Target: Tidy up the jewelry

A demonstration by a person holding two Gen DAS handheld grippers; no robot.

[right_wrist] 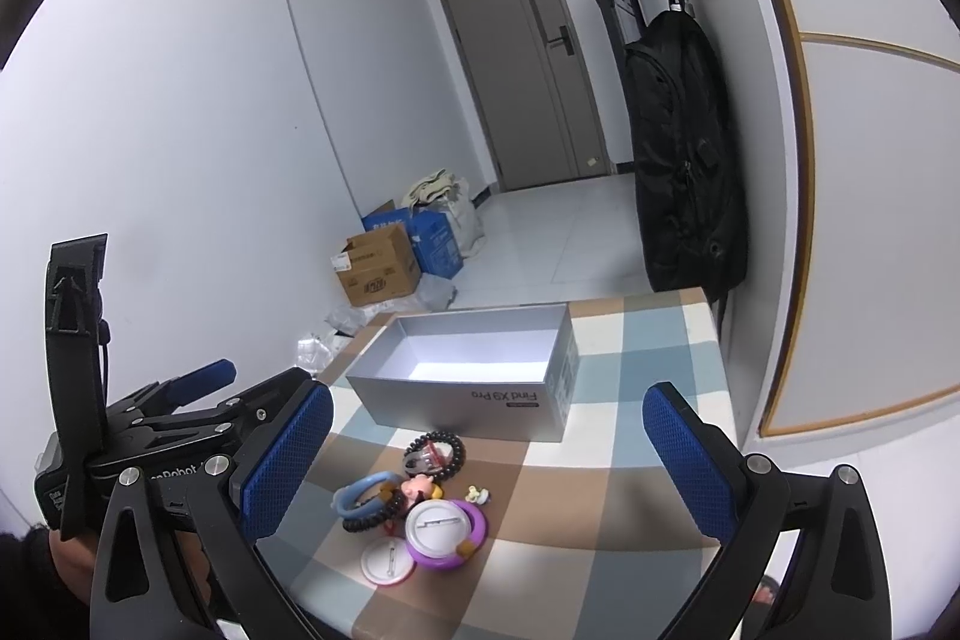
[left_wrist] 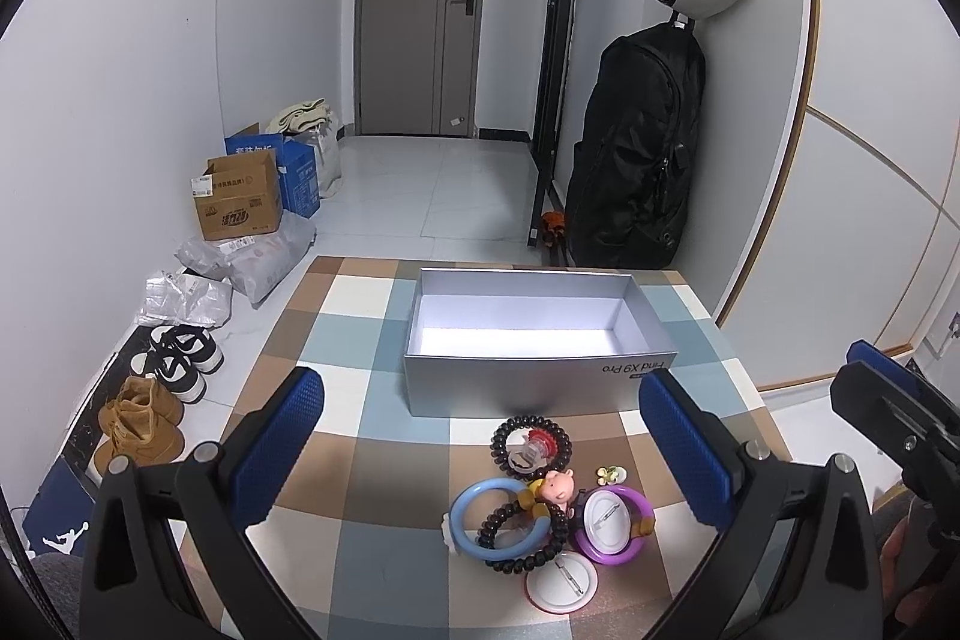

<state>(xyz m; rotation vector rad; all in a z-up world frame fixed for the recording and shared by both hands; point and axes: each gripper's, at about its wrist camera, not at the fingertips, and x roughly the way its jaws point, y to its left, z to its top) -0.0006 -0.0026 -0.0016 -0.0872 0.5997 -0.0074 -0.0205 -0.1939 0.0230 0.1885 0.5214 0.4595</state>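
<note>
A pile of jewelry lies on the checkered tablecloth [left_wrist: 360, 550] in front of an empty silver box [left_wrist: 528, 334]. It holds a dark bead bracelet [left_wrist: 531, 445], a blue ring [left_wrist: 489, 520], a purple ring [left_wrist: 618, 523], a pink pig charm [left_wrist: 558, 487], a small flower piece [left_wrist: 611, 473] and a white round badge [left_wrist: 561, 583]. My left gripper [left_wrist: 480, 454] is open above the pile, empty. My right gripper [right_wrist: 486, 454] is open and empty, also over the pile [right_wrist: 420, 508], with the box [right_wrist: 468, 370] beyond.
The left gripper's body [right_wrist: 150, 430] shows at the left of the right wrist view. The table's far edge meets a black backpack [left_wrist: 636, 148] by the wall. Shoes [left_wrist: 180, 358], cardboard boxes [left_wrist: 240, 196] and bags lie on the floor to the left.
</note>
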